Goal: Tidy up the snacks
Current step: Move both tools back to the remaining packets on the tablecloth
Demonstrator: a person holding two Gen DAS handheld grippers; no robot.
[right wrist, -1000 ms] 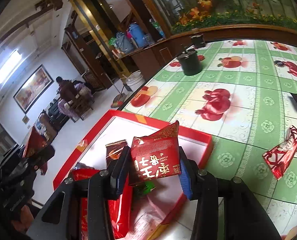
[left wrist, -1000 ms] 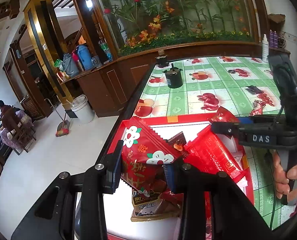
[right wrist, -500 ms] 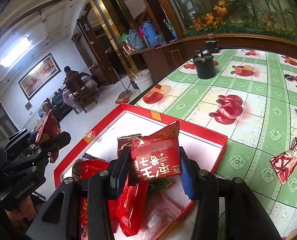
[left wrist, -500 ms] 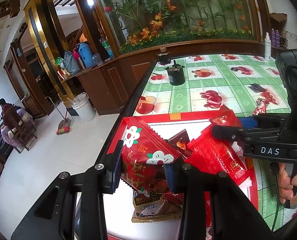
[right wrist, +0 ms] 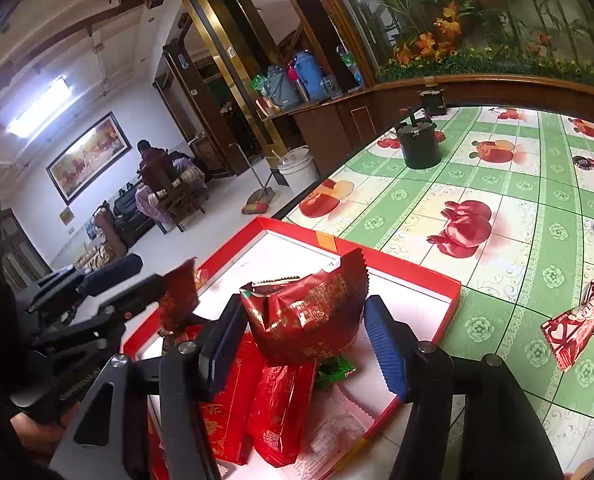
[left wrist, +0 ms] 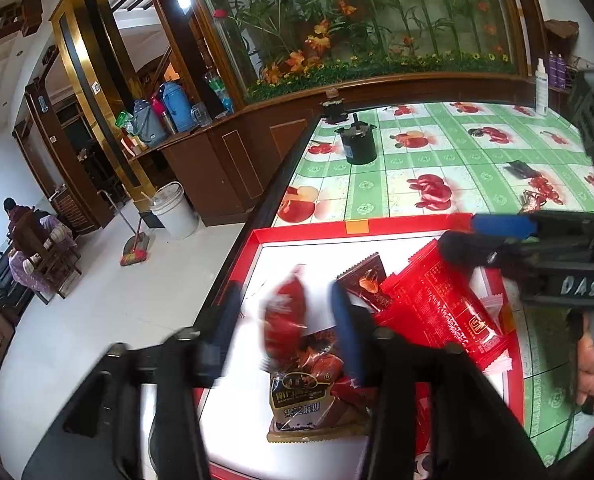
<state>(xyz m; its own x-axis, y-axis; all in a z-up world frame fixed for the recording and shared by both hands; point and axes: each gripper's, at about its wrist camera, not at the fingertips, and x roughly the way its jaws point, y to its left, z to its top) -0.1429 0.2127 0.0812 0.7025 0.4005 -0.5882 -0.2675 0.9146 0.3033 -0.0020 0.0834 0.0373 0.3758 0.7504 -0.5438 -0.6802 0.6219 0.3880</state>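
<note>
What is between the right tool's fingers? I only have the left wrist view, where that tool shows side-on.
Observer: A crinkled dark red foil snack packet with gold print sits between the fingers of the right tool, over the red-rimmed white tray.
Operator: Is it gripped?
Observer: No. The jaws are opening, and the blue ribbed pad on the picture's right stands clear of the packet.
Operator: Is anything beneath it that I cannot see?
Observer: A small green wrapper lies in the tray just under it, beside the long red packets.
</note>
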